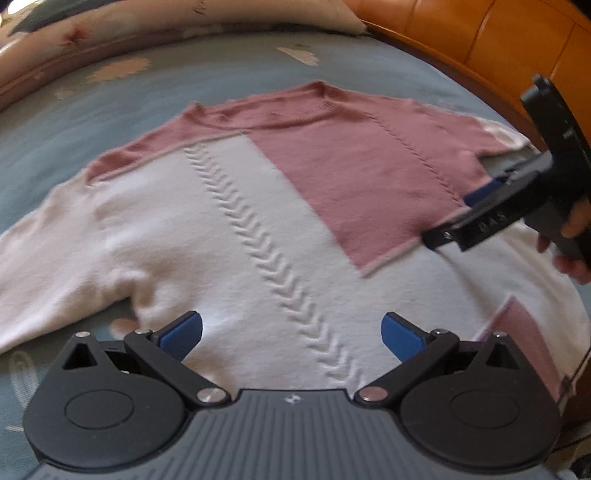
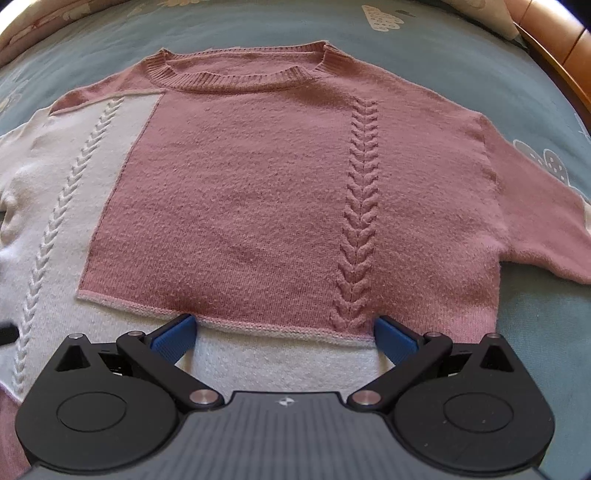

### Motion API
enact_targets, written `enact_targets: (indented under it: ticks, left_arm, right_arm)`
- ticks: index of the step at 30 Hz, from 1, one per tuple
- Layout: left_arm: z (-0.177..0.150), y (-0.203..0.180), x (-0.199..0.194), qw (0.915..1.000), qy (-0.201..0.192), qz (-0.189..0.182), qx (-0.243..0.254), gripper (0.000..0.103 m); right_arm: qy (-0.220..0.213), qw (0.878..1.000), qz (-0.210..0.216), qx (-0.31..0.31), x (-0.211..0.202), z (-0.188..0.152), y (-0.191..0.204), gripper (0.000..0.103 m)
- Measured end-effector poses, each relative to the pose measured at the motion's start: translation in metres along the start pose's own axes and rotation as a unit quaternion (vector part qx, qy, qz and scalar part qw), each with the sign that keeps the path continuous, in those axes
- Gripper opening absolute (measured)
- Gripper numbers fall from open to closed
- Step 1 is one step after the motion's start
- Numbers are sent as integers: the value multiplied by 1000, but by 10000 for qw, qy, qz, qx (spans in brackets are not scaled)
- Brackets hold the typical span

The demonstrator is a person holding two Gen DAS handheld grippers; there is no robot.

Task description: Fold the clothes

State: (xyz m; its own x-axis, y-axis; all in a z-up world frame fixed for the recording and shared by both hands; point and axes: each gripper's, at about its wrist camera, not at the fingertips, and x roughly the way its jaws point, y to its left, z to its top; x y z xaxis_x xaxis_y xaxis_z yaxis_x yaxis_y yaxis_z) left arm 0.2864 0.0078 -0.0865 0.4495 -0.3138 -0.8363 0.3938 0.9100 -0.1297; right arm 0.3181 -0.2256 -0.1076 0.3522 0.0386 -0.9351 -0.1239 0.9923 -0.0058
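Observation:
A knitted sweater (image 1: 258, 206) in pink and white blocks lies flat, front up, on the bed, collar at the far side. Its white sleeve (image 1: 44, 266) spreads to the left and its pink sleeve (image 2: 535, 221) to the right. My left gripper (image 1: 291, 325) is open over the white lower body beside the raised braid pattern, with nothing between its fingers. In the right wrist view my right gripper (image 2: 284, 325) is open, low over the seam where the pink panel (image 2: 258, 192) meets the white hem. The left wrist view shows the right gripper (image 1: 458, 216) at the sweater's right side.
A blue-grey printed sheet (image 1: 92, 110) covers the bed around the sweater. A floral pillow (image 1: 110, 22) lies at the far edge. An orange wooden headboard (image 1: 480, 40) runs along the far right. A hand (image 1: 576, 236) holds the right gripper's handle.

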Motion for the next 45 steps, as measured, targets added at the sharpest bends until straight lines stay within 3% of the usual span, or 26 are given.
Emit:
enact_targets:
  ticks: [5, 10, 17, 23, 27, 30, 34, 36, 39, 45]
  left_arm:
    - [-8, 12, 7, 9984, 114, -16, -558, 102]
    - [-20, 18, -3, 9984, 74, -29, -555, 102]
    - [-18, 34, -3, 9860, -102, -135, -1660, 102]
    - [-4, 11, 12, 9886, 364, 581, -1343, 102]
    - [8, 2, 17, 9823, 622, 940, -1495, 102]
    - [21, 2, 12, 9762, 521, 1030, -1835, 102]
    - [47, -1, 6, 9775, 156, 1303, -1652, 102]
    - [58, -1, 9, 9784, -8, 1392, -1529, 102]
    - [72, 2, 21, 9799, -193, 1424, -1383, 102]
    - [93, 16, 50, 9817, -509, 1504, -1049, 102]
  right_arm:
    - [19, 10000, -9, 17, 1, 1, 0, 103]
    - [-52, 10000, 0, 1, 0, -2, 0, 103]
    - [-256, 9997, -13, 22, -2, -8, 1, 103]
    - [-356, 9994, 41, -17, -3, -11, 0, 103]
    - [-491, 9988, 80, -41, -4, -15, -1, 103]
    - [-394, 9988, 216, -180, -4, -13, -4, 103]
    - [-210, 9979, 541, -298, -14, -3, -13, 103]
    - [-512, 9960, 694, -240, -26, 1, -22, 103]
    - [-950, 9939, 538, -177, -32, 10, -34, 103]
    - [-1350, 9899, 238, -353, -12, 40, -45, 103]
